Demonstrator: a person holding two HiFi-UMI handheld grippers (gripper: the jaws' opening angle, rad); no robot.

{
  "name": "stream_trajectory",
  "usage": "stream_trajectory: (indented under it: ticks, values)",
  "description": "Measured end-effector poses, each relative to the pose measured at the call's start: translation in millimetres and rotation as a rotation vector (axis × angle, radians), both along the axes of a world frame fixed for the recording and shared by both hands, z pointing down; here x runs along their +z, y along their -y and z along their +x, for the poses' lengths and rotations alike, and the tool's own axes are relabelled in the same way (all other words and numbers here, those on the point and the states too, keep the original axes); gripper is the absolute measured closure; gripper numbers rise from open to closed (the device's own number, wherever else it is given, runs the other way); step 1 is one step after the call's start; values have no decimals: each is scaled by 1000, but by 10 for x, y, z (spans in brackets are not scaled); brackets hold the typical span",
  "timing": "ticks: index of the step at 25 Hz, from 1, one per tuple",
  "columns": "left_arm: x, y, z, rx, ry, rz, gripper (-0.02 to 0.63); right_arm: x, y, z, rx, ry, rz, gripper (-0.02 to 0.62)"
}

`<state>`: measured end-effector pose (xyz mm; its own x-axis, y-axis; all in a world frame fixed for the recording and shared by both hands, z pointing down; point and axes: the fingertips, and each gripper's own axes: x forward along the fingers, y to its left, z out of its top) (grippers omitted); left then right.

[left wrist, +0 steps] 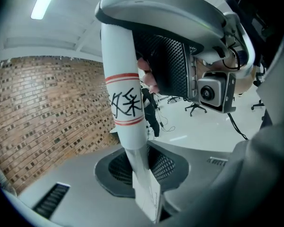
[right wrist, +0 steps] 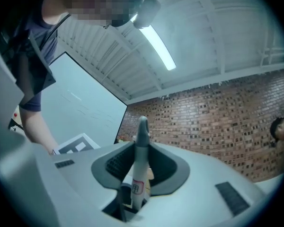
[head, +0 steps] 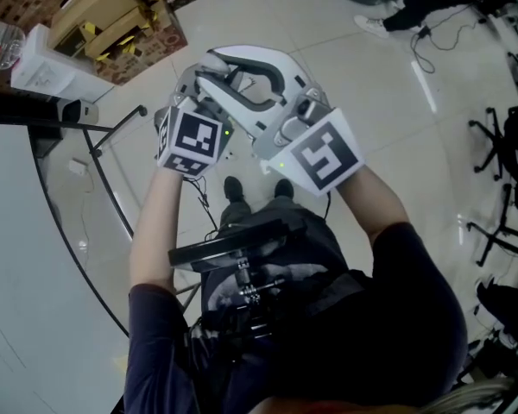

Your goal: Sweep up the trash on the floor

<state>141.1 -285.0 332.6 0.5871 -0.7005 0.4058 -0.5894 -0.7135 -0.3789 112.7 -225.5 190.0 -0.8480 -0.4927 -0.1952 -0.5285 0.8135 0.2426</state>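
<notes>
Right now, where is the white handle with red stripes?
The white handle stands mid-frame in the left gripper view, gripped in the left gripper's jaws, brick wall left.

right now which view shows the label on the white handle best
The left gripper view: the label sits large and sharp on the white handle in the left tongs. The right gripper view shows only a tiny label; the head view hides it.

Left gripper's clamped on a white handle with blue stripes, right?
No: the stripes are red, not blue. The left gripper view shows the left gripper clamped on the white handle.
</notes>
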Motion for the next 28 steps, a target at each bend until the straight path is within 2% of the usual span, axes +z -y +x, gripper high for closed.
stream_trajectory:
  ticks: [5, 11, 14, 18, 21, 22, 23, 26, 28]
  values:
    - [257, 95, -141, 82, -27, -48, 554, 214, 169, -256, 113, -59, -3, 489]
    - [588, 205, -348, 208, -75, -113, 555, 774, 380, -549, 213, -225, -16, 480]
    - [816, 319, -535, 269, -88, -144, 555, 1026, 590, -729, 264, -257, -80, 473]
    - [1128, 469, -726, 344, -88, -204, 555, 1220, 926, -943, 329, -237, -211, 454]
    - [1269, 497, -793, 403, -68, -243, 555, 1289, 1114, -1019, 325, -180, -291, 379]
    - [1297, 492, -806, 421, -61, -252, 555, 1306, 1144, -1039, 306, -166, -306, 373]
    - [1319, 481, -813, 440, -53, -257, 555, 1323, 1153, -1067, 281, -163, -312, 376]
    - [1389, 458, -817, 492, -14, -262, 555, 1390, 1146, -1167, 226, -200, -298, 469]
    - [1442, 510, -834, 500, 12, -254, 555, 1430, 1182, -1192, 236, -226, -288, 469]
